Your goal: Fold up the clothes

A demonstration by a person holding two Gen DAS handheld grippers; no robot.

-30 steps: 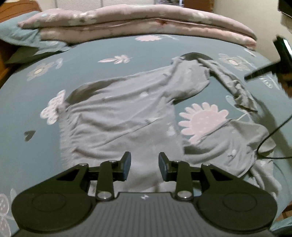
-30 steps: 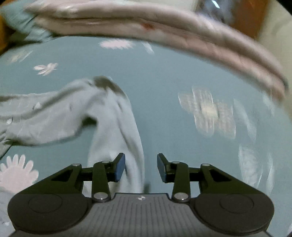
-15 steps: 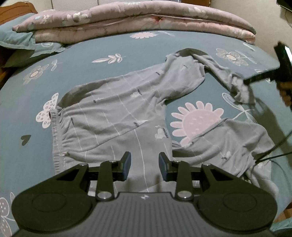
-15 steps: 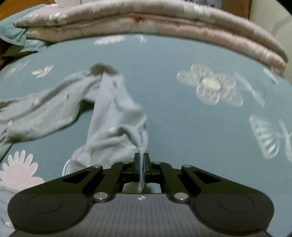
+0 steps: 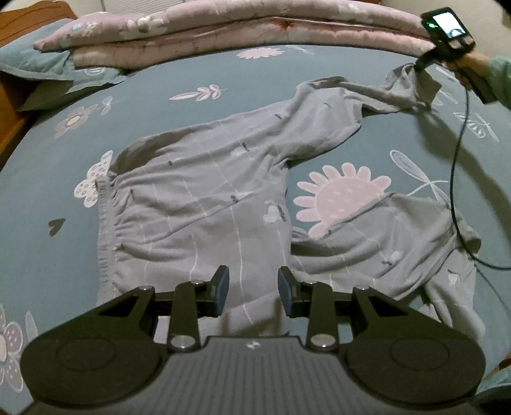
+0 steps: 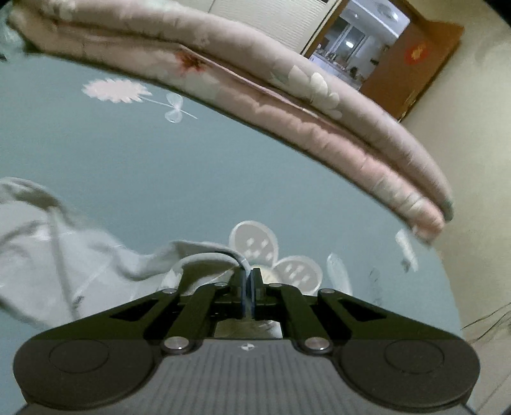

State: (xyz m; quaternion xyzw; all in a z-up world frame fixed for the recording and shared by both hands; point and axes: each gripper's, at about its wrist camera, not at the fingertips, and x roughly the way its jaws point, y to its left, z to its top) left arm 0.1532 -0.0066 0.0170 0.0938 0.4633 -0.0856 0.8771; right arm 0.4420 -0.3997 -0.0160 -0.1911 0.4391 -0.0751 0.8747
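**Right gripper pinches a trouser cuff; left gripper hangs parted above the waist**

Soft grey pyjama trousers with thin white lines [image 5: 204, 198] lie crumpled on a teal bedsheet printed with pink flowers [image 5: 223, 73], elastic waistband gathered at the left. A folded, quilted pink duvet [image 5: 223, 25] lies beyond. The left gripper [image 5: 253, 291] hangs partly open over the fabric, pads gripping nothing. The right gripper [image 6: 248, 289] is clamped tight on one leg's hem, lifting it off the sheet.

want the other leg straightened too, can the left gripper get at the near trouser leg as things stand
Probably yes. The left gripper hangs open over the grey trousers, and the near leg lies uncovered just beside it; only a thin black cable crosses its far end.
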